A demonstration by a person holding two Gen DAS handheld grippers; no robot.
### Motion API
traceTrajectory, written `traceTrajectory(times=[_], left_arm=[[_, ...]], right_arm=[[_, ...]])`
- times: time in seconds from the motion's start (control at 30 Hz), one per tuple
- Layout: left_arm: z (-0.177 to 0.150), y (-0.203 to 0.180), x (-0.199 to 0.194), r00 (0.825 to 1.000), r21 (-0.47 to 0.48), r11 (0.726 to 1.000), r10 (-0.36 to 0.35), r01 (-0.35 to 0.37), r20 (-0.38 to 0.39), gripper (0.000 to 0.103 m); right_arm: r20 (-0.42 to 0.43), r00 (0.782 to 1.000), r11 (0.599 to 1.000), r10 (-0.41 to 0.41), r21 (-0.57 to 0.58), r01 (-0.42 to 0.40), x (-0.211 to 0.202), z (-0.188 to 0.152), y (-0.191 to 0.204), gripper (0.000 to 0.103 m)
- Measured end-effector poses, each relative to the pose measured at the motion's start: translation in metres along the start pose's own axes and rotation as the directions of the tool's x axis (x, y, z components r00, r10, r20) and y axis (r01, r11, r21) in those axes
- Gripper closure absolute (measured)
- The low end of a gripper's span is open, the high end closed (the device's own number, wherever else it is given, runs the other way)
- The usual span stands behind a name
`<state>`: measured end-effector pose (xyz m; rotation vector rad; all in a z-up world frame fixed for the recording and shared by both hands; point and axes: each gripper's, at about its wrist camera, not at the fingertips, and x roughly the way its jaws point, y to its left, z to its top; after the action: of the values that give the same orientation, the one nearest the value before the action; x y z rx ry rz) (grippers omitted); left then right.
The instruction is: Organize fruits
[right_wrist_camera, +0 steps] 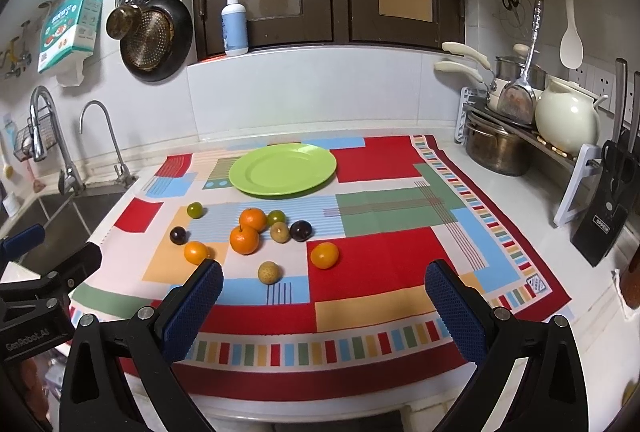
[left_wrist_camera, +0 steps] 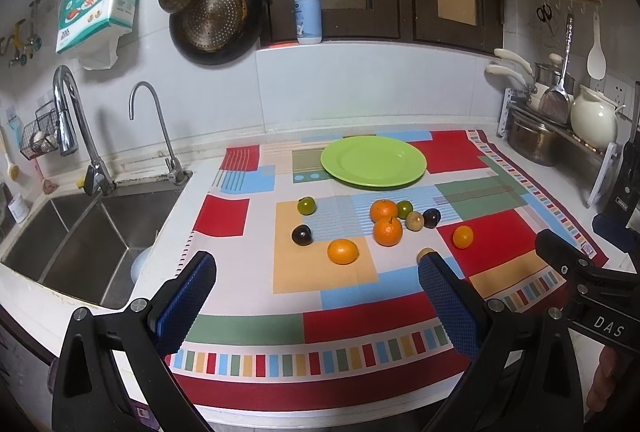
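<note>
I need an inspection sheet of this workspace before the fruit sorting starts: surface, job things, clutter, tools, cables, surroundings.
Surface: white counter covered by a colourful patterned cloth, lying flat.
Job's things: green plate, bare, at the cloth's far side; ten small fruits loose on the cloth in front of it: oranges, dark plums, green fruits, tan fruits.
Clutter: nothing seen on the cloth.
Tools: left tool and right tool both open, holding nothing, hovering at the near edge.
Cables: nothing seen.
Surroundings: sink on the left, pot rack on the right, soap bottle on the sill.
</note>
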<state>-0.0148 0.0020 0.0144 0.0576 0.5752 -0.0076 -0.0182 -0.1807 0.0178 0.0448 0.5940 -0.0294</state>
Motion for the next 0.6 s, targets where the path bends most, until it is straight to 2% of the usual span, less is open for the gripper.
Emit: traceTrajectory(times=[0.6], left_arm=[[0.0004,0.001,-0.0038,1.0,0.001,1.0,0.002,-0.002,0.019,0.0]], right_arm=[[0.012,1.0,1.0,0.011,-0.003,-0.011,-0.0036,0.0024,0.0023,0.001]])
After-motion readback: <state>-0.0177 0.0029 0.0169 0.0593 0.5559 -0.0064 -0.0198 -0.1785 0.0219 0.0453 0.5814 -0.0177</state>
